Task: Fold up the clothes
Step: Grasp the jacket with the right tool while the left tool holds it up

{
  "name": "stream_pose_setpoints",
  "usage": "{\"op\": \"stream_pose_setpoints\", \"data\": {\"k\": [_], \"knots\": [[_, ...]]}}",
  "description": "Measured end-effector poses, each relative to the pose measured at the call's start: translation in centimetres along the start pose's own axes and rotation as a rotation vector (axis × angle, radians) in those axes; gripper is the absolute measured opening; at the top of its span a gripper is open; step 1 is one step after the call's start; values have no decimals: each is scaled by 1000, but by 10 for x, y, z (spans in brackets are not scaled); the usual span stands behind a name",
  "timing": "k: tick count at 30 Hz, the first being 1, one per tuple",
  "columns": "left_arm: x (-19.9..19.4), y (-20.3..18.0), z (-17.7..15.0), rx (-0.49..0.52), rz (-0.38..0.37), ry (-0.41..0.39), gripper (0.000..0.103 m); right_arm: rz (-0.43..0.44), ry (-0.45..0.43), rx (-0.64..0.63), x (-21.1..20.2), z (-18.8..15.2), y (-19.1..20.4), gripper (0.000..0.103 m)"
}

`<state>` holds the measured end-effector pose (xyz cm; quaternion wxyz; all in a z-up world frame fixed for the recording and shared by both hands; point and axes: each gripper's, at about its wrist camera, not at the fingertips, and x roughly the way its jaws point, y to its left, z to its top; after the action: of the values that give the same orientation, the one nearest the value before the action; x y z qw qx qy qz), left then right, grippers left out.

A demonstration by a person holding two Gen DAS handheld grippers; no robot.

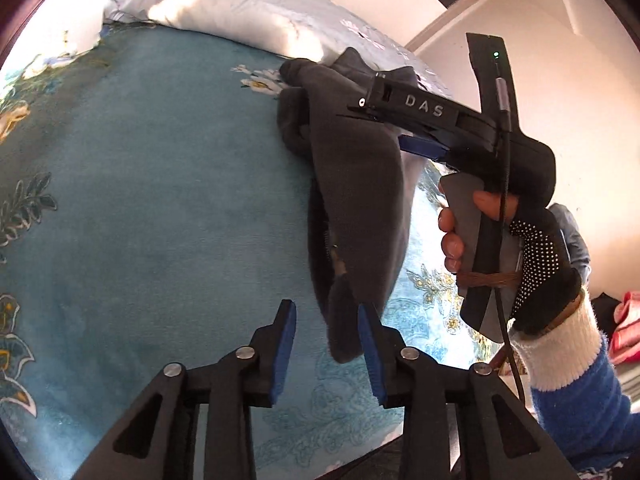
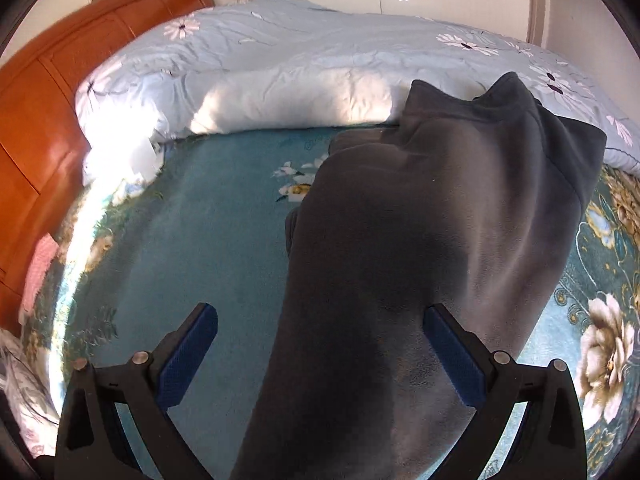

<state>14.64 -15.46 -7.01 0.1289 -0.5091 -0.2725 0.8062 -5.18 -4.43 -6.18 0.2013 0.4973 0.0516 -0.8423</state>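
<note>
Left wrist view shows the dark grey garment lying in a long, narrow bundle on the teal floral bedspread, its far end bunched against the pale quilt.

Risks, as judged from this moment:
- The bundled far end may come apart if the cloth is dragged instead of lifted, since the fleece looks loose and thick.
- A claw closing on one layer only would leave the lower layers behind and skew the fold.
- The two tools work close together over the same cloth; a collision is possible.

Left claw: jaws partly apart, nothing clamped. The near tip of the garment hangs just beside the right-hand pad; whether it touches cannot be told.

Right claw: jaws wide apart in the right wrist view, with the garment's near end lying between them and filling much of the gap. The pads do not appear to press on it. The person's gloved hand holds this tool by its handle.
</note>
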Motion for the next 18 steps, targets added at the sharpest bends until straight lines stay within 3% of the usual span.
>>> {"op": "stream_pose_setpoints", "data": {"k": [3, 4, 8, 12, 18], "knots": [[-14, 16, 2, -64, 7, -18, 42, -133, 55, -61, 24, -3, 7, 102], [-18, 20, 2, -80, 7, -26, 43, -142, 70, -47, 27, -6, 3, 100], [-25, 30, 5, -108, 21, -38, 44, -125, 78, 79, 22, -18, -29, 55], [-25, 33, 14, -99, 18, -34, 44, -42, 36, 230, 0, -26, -72, 21], [4, 21, 34, -65, 1, -21, 44, -22, -87, 390, -47, -61, -132, 13]]}}
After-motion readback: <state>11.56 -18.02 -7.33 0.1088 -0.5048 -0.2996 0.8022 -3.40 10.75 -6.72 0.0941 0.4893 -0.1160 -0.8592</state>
